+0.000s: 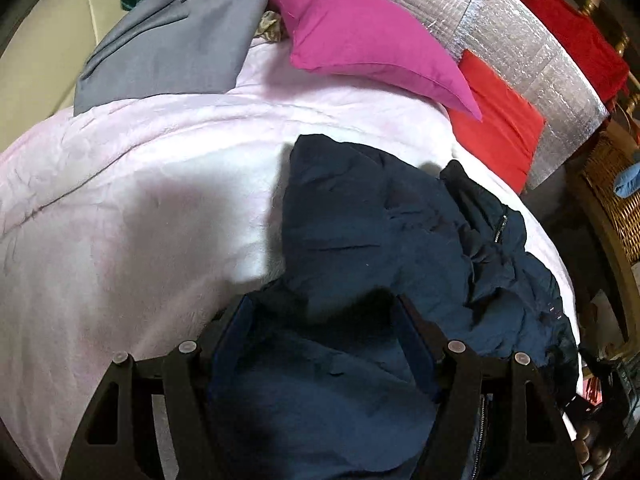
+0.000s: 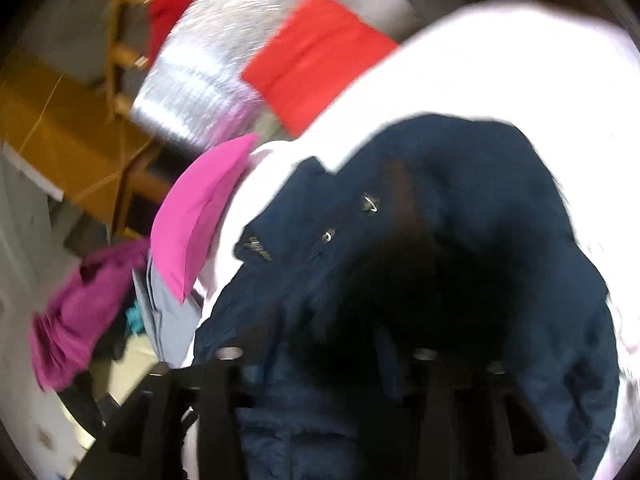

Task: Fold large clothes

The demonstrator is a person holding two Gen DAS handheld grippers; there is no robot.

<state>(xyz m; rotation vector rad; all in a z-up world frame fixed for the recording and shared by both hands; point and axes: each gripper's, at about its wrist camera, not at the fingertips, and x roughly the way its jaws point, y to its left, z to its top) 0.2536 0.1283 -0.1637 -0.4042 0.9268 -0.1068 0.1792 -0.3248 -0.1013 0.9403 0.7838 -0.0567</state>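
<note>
A large navy jacket (image 1: 392,240) lies crumpled on a pale pink bedspread (image 1: 140,200). My left gripper (image 1: 324,312) hovers over the jacket's near edge with its jaws spread wide; navy cloth lies between and under the fingers. The right wrist view is blurred. There the jacket (image 2: 460,208) fills the middle, with two metal snaps and a collar tab showing. My right gripper (image 2: 320,360) is low over the dark cloth; its fingertips are lost in shadow and blur.
A magenta pillow (image 1: 360,36) and a red pillow (image 1: 496,128) lie at the head of the bed against a silver foil panel (image 1: 520,40). Folded grey cloth (image 1: 172,40) sits at the far left. A wicker basket (image 1: 612,200) stands right of the bed.
</note>
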